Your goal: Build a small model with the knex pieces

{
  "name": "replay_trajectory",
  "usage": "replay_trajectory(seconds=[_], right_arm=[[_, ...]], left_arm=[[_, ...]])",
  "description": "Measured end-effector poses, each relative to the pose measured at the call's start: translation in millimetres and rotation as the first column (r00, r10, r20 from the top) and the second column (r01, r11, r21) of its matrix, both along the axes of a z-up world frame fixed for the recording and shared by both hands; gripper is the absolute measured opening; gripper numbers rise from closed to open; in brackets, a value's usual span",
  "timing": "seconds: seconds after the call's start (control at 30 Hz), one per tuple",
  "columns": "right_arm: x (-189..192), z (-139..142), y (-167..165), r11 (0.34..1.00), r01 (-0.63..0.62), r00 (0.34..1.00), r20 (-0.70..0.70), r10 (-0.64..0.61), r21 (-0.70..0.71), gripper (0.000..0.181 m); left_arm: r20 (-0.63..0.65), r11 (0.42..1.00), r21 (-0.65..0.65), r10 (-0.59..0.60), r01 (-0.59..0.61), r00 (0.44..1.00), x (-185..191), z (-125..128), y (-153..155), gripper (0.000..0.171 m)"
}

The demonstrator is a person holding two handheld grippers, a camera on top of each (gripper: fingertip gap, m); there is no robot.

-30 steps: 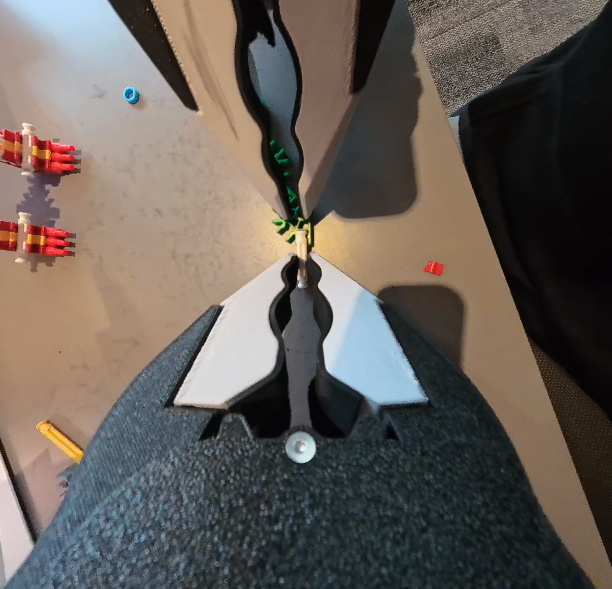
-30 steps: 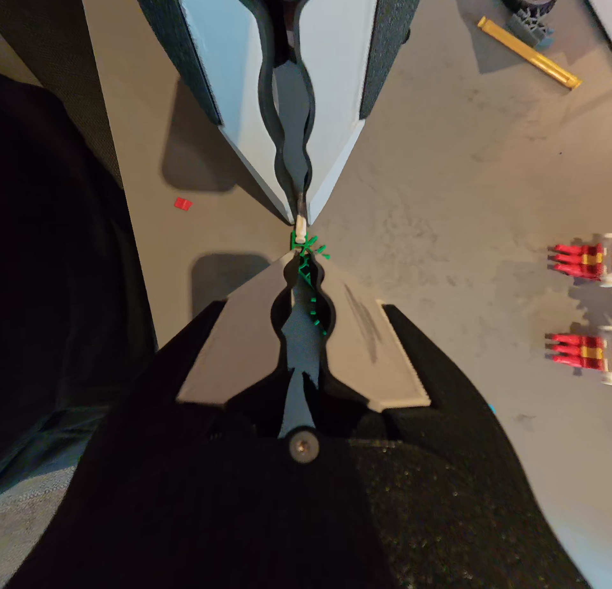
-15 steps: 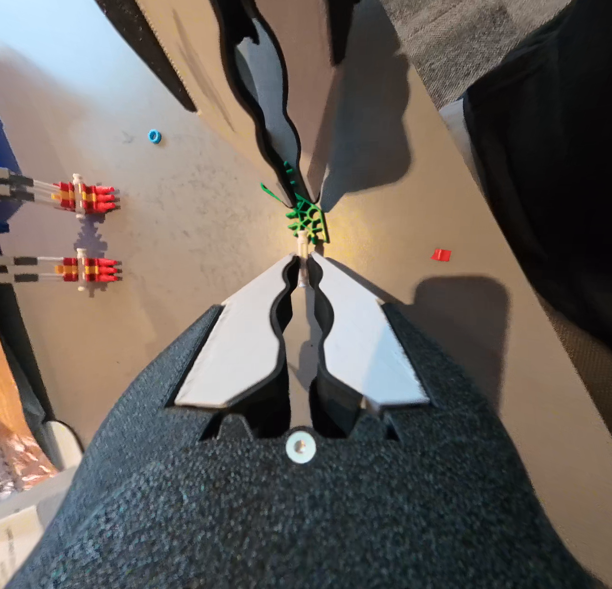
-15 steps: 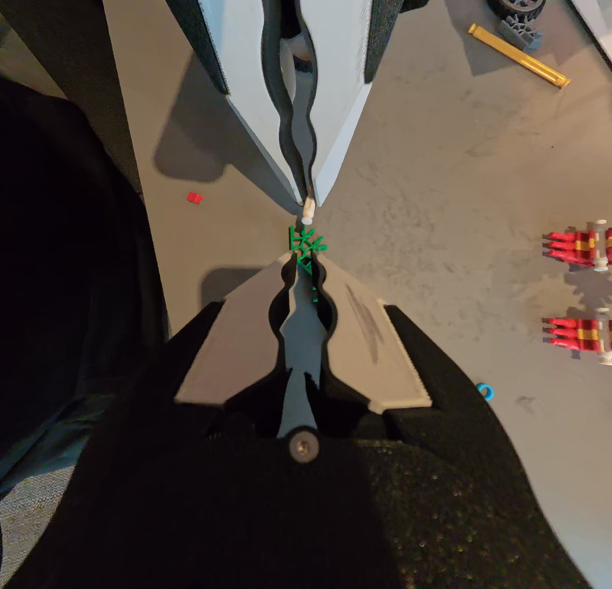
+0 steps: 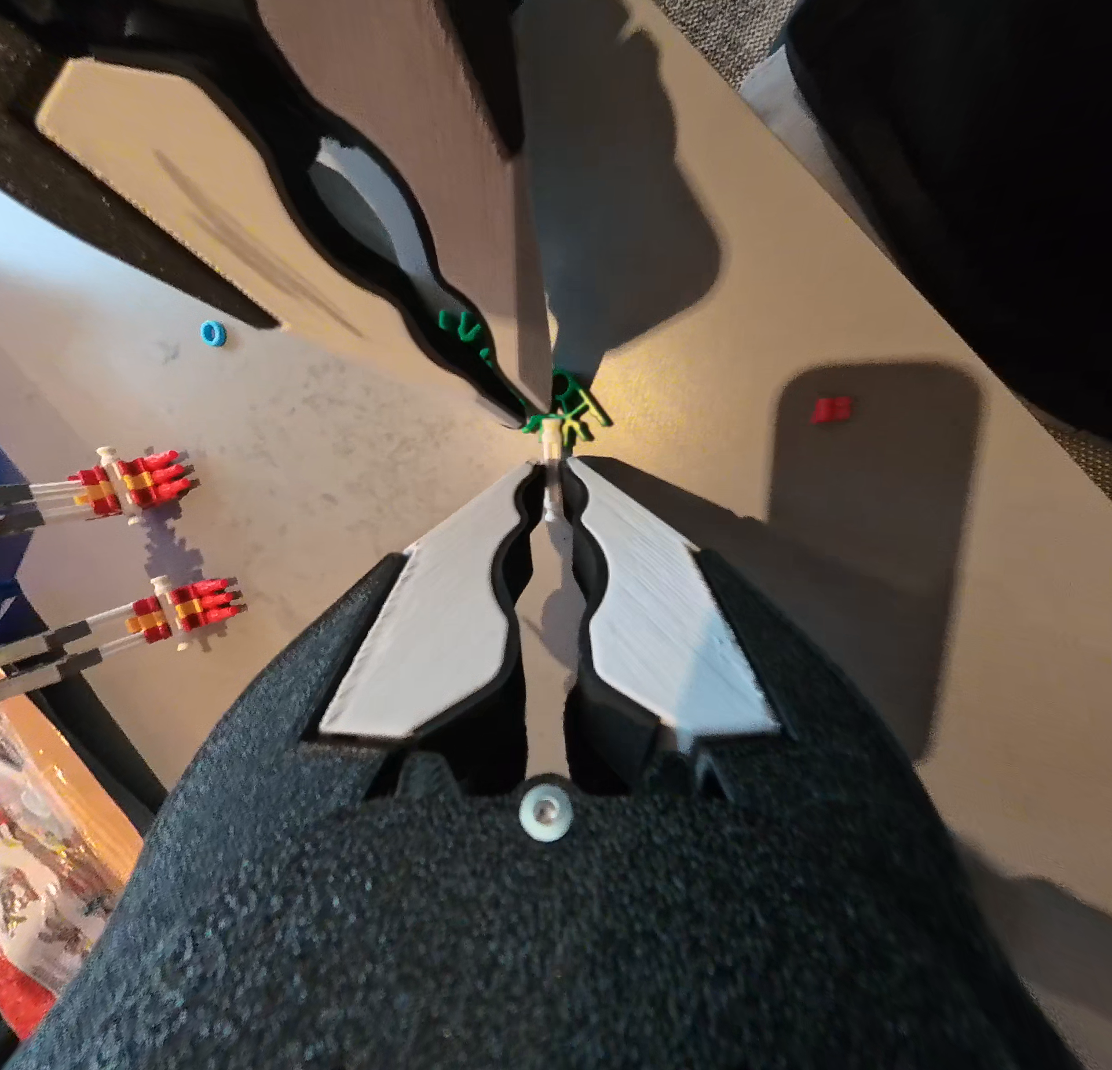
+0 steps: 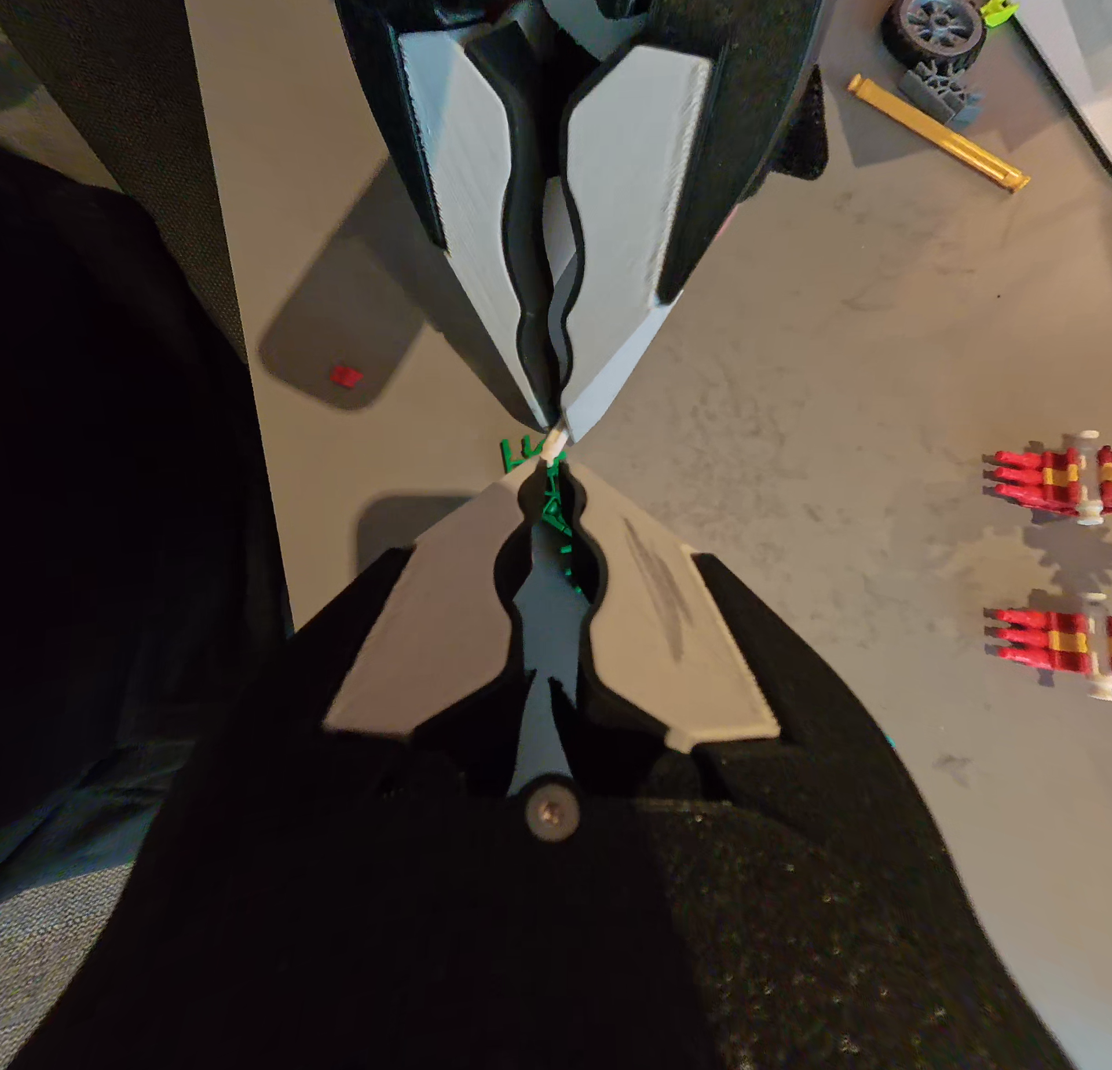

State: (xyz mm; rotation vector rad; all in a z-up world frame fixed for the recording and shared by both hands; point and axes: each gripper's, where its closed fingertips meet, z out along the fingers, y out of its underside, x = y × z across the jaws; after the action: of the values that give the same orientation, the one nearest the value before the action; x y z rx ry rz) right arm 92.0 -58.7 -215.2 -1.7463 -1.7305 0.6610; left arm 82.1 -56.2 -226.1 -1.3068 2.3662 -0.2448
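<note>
My left gripper (image 5: pixel 549 469) is shut on a short white rod (image 5: pixel 550 439); in the right wrist view this gripper (image 6: pixel 556 424) comes down from the top with the rod (image 6: pixel 555 440) at its tip. My right gripper (image 6: pixel 549 469) is shut on a green spoked connector (image 6: pixel 550 502); in the left wrist view it (image 5: pixel 532 406) reaches in from above with the connector (image 5: pixel 571 406). The two grippers meet tip to tip above the brown table (image 5: pixel 361 451). The rod's free end touches the connector.
Two red-and-yellow rod assemblies (image 5: pixel 141 481) (image 5: pixel 186 611) lie to the left, also seen at the right (image 6: pixel 1050 481) (image 6: pixel 1050 641). A blue ring (image 5: pixel 213 334), a small red piece (image 5: pixel 830 409), a yellow rod (image 6: pixel 935 132) and a black wheel (image 6: pixel 935 24) lie on the table. A person in dark clothes sits at the table edge. The grippers are tip to tip, or close to it.
The two grippers have drawn closer together and the white rod's end now meets the green connector. Both views have shifted and come nearer to the table.
</note>
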Motion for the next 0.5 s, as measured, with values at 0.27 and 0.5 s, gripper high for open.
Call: replay_trajectory(seconds=[0.27,0.5], right_arm=[[-1.6,-3.6,-1.7,1.000,-0.016,1.000,0.020,0.016,0.004,0.000],[-0.8,-5.3,-3.0,0.999,-0.038,0.996,0.085,0.036,0.026,0.000]], left_arm=[[-0.029,1.000,0.000,-0.031,0.031,0.999,1.7,-0.5,-0.3,0.005],[-0.037,1.000,-0.015,-0.025,0.025,0.999,1.8,-1.5,-1.9,0.004]])
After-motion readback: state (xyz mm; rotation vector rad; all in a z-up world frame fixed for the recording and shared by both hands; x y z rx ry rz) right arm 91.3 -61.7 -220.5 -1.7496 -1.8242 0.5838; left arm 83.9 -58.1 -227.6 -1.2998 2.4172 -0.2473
